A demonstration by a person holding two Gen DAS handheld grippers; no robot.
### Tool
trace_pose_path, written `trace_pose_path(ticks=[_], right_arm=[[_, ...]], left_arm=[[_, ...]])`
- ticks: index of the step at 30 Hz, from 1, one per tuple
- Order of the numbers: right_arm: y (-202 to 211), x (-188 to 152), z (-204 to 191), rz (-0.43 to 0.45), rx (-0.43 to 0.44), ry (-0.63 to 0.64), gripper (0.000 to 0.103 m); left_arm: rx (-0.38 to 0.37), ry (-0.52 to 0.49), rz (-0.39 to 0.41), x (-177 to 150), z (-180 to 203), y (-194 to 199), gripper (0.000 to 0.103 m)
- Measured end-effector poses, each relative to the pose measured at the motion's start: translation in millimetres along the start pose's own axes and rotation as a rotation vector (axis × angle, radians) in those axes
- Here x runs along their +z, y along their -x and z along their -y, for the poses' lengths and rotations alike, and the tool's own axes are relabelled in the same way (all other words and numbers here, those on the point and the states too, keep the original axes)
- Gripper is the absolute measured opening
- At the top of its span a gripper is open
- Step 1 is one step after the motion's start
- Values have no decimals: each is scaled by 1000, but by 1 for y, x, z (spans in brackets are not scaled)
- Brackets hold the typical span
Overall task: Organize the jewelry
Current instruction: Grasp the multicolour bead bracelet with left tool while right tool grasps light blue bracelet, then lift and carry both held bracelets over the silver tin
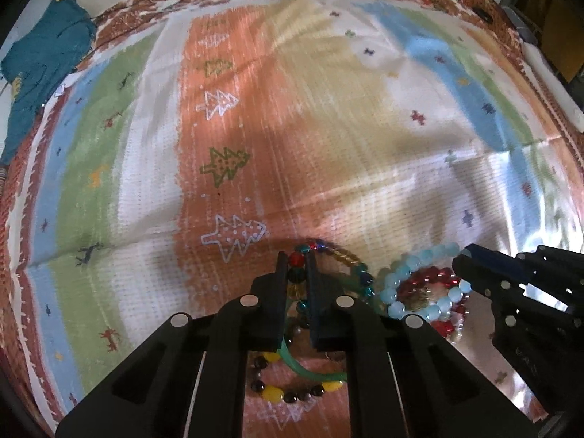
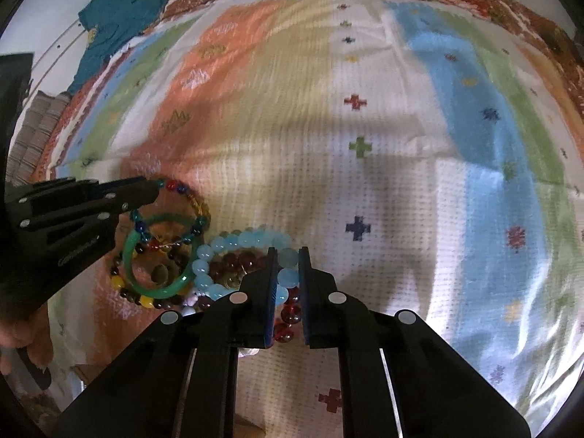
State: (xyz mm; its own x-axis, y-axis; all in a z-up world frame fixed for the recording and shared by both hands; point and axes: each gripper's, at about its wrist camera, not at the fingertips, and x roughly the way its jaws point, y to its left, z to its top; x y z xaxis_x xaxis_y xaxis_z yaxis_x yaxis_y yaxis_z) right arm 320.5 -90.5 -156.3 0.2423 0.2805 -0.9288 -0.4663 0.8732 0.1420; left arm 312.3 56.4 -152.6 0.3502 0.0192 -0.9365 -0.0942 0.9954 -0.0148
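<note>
A heap of bracelets lies on a striped patterned cloth point(image 1: 328, 127). My left gripper point(image 1: 296, 260) is shut on a multicolour bead bracelet point(image 1: 359, 273), with red and green beads between its fingers; it also shows in the right wrist view point(image 2: 197, 204). My right gripper point(image 2: 288, 255) is shut on a pale blue bead bracelet point(image 2: 237, 239), seen too in the left wrist view point(image 1: 392, 294). A dark red bead bracelet point(image 2: 288, 314) lies under it. A green bangle point(image 2: 146, 286) and a yellow-and-dark bead bracelet point(image 1: 272, 394) lie in the heap.
A teal garment point(image 1: 40, 69) lies at the far left beyond the cloth. The cloth point(image 2: 365, 146) stretches ahead and to the right of the heap. A white object point(image 1: 547, 80) lies along the far right edge.
</note>
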Motion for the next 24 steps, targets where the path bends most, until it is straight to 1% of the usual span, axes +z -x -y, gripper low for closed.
trace_pose_path(ticks=[5,9,15,20,24], right_arm=[[25,3,-3,57,-37,16,12],[40,3,-7,90,-49,36,12],[62,-4,-9,129,-39,34,12],[75,-11,-10,147,-37,38,12],[83,-15,-12,159,-36,43,12]], left_arm=[[-5,-11,31,-2,9,20,9],[-3,-29,57,-2,12,35,9],[-5,-27,95,-9,9,60,9],[-28,-10,122,-16,5,78,9],[-39,-18,141,-22,9,89,9]])
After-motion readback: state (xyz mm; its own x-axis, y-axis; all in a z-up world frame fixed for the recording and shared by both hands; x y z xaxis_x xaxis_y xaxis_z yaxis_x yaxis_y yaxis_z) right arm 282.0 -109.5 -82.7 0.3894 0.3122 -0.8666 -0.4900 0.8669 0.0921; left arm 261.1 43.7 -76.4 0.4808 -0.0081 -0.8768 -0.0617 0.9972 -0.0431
